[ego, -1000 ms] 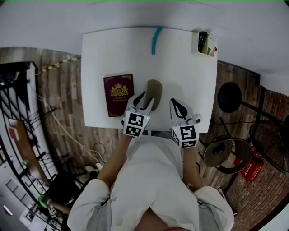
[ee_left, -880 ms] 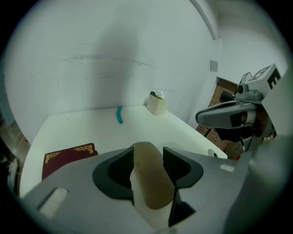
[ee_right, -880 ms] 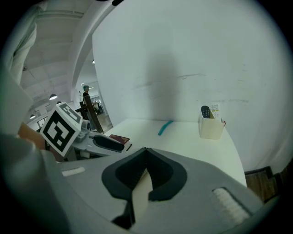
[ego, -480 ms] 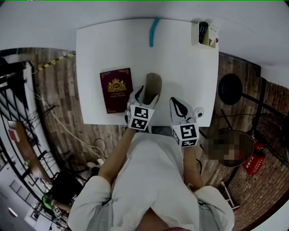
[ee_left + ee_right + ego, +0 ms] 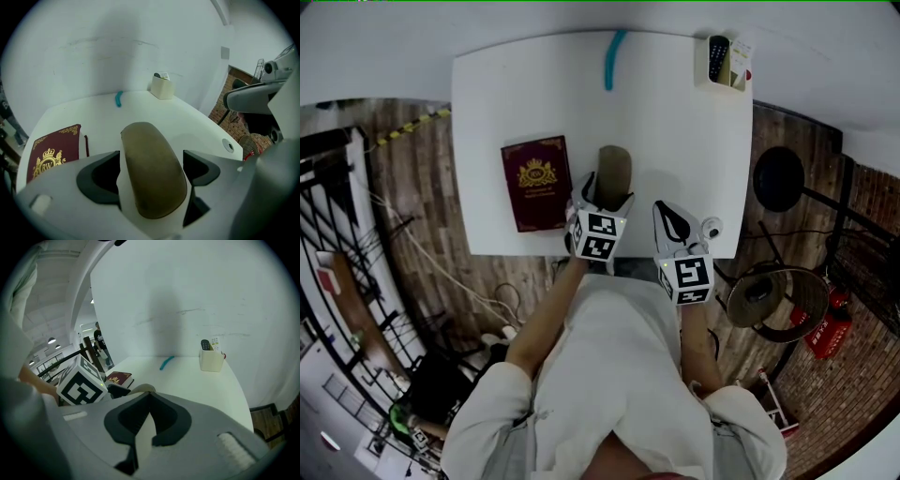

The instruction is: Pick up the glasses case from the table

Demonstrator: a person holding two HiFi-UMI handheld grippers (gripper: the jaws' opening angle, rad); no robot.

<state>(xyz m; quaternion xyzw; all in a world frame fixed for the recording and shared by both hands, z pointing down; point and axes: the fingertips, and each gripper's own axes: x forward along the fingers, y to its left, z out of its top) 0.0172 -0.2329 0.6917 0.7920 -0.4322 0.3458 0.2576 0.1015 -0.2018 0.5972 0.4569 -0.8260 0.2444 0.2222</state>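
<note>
The olive-brown glasses case (image 5: pixel 615 169) lies on the white table (image 5: pixel 675 141) near its front edge, long axis pointing away from me. My left gripper (image 5: pixel 607 195) straddles the case's near end, its jaws opening, one finger on each side. In the left gripper view the case (image 5: pixel 152 173) fills the gap of the left gripper (image 5: pixel 151 174), with a sliver of table showing beside each dark pad, so nothing presses on it. My right gripper (image 5: pixel 672 220) hovers to the right over the table's front edge, and in its own view the right gripper (image 5: pixel 149 399) has its jaws together and empty.
A maroon booklet (image 5: pixel 534 183) with a gold crest lies left of the case. A teal stick (image 5: pixel 612 58) lies at the far edge. A white holder (image 5: pixel 724 80) with a remote stands at the far right corner. Black stools (image 5: pixel 778 178) and a fire extinguisher (image 5: pixel 820 347) stand right of the table.
The left gripper has sunk and moved forward over the case's near end while its jaws spread wide. The right gripper has barely shifted.
</note>
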